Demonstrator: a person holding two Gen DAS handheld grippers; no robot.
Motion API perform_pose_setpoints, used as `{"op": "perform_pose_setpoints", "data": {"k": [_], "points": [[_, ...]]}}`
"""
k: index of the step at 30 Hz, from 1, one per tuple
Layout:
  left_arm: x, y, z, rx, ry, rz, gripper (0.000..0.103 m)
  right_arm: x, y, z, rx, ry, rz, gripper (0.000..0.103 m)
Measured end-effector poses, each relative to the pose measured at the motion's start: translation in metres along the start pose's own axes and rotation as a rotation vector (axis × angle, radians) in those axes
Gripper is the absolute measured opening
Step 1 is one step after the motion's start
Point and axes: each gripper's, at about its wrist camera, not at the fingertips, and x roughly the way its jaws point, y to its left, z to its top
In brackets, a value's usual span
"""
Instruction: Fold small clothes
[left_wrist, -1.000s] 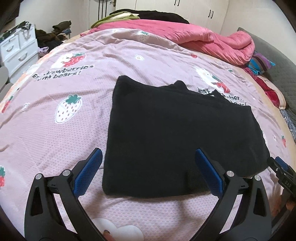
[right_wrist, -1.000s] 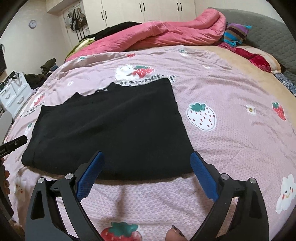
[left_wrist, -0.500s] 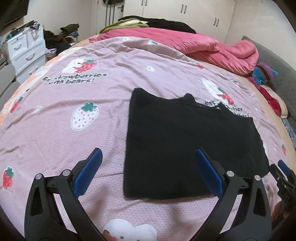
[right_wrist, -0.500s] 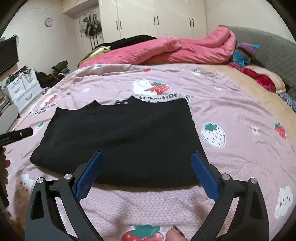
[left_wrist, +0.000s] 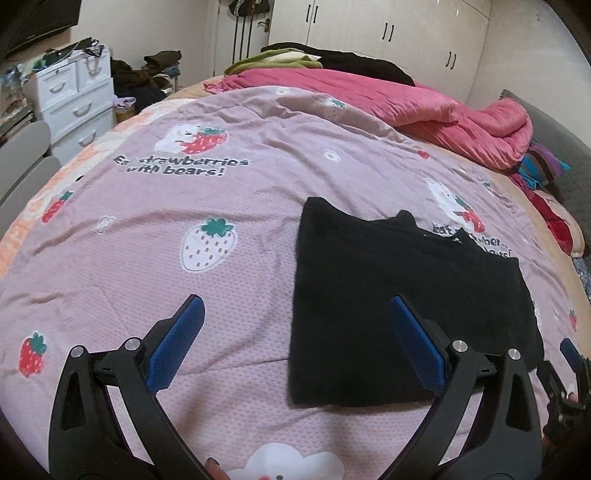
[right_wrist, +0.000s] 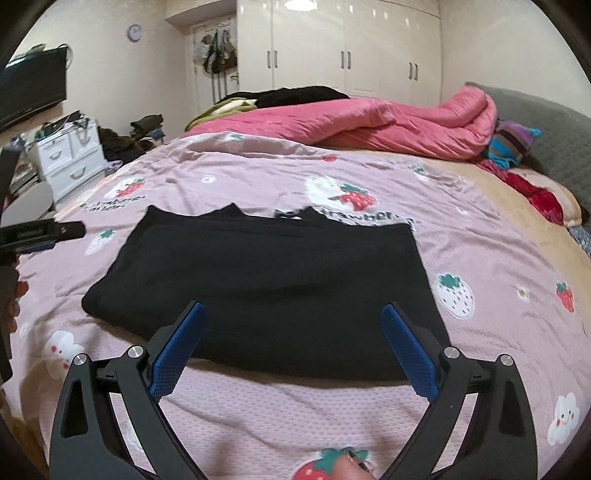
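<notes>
The black garment (right_wrist: 273, 280) lies flat on the strawberry-print bedspread (left_wrist: 155, 266), already folded into a tidy rectangle with what looks like a collar notch along the edge farthest from both grippers — so the fold in hand appears finished, or at a pause between folds, and neither tool is holding cloth. The right gripper (right_wrist: 291, 347) hangs just short of the garment's near edge, jaws spread wide, the near hem running across the gap between its blue pads (right_wrist: 408, 354); nothing sits between them. The left gripper (left_wrist: 295, 347) is likewise spread wide and empty, and it stands off to one side: the garment lies ahead and to the right of it, its near corner just behind the right-hand pad, while the left-hand pad is over bare bedspread. In the right wrist view the left tool's body shows at the far left, well apart from the cloth. Judging by the shape, the piece may still want one more fold, side to side, to make a smaller packet — that would call for each gripper to come down on a corner of one short edge, pinch through all the layers, and carry that edge across without dragging the lower layers out of line. If the fold is deemed done, the next move is instead to lift the stack aside. A pink quilt (right_wrist: 388, 122) lies bunched far beyond, out of the way.
</notes>
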Motion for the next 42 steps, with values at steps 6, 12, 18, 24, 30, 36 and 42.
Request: {"op": "perform_pose_setpoints", "data": {"k": [6,12,18,24,30,36,42], "points": [[0.002,0.008,0.003,-0.01,-0.002,0.027,0.094,0.0,0.031,-0.001,-0.068,-0.009,0.045,0.096],[0.014,0.011,0.008,-0.018,0.021,0.033,0.094,0.007,0.063,-0.006,-0.147,0.007,0.083,0.096],[0.03,0.005,0.02,-0.002,0.027,0.051,0.094,0.017,0.093,-0.013,-0.246,0.021,0.091,0.096],[0.05,-0.008,0.027,0.018,0.055,0.037,0.094,0.032,0.117,-0.023,-0.313,0.055,0.109,0.096],[0.071,-0.017,0.036,0.04,0.068,0.036,0.094,0.048,0.135,-0.029,-0.367,0.088,0.111,0.096],[0.099,-0.015,0.043,0.023,0.115,0.04,0.094,0.065,0.159,-0.037,-0.473,0.117,0.096,0.096],[0.118,-0.01,0.053,0.01,0.136,0.05,0.094,0.081,0.163,-0.034,-0.51,0.132,0.082,0.096]]}}
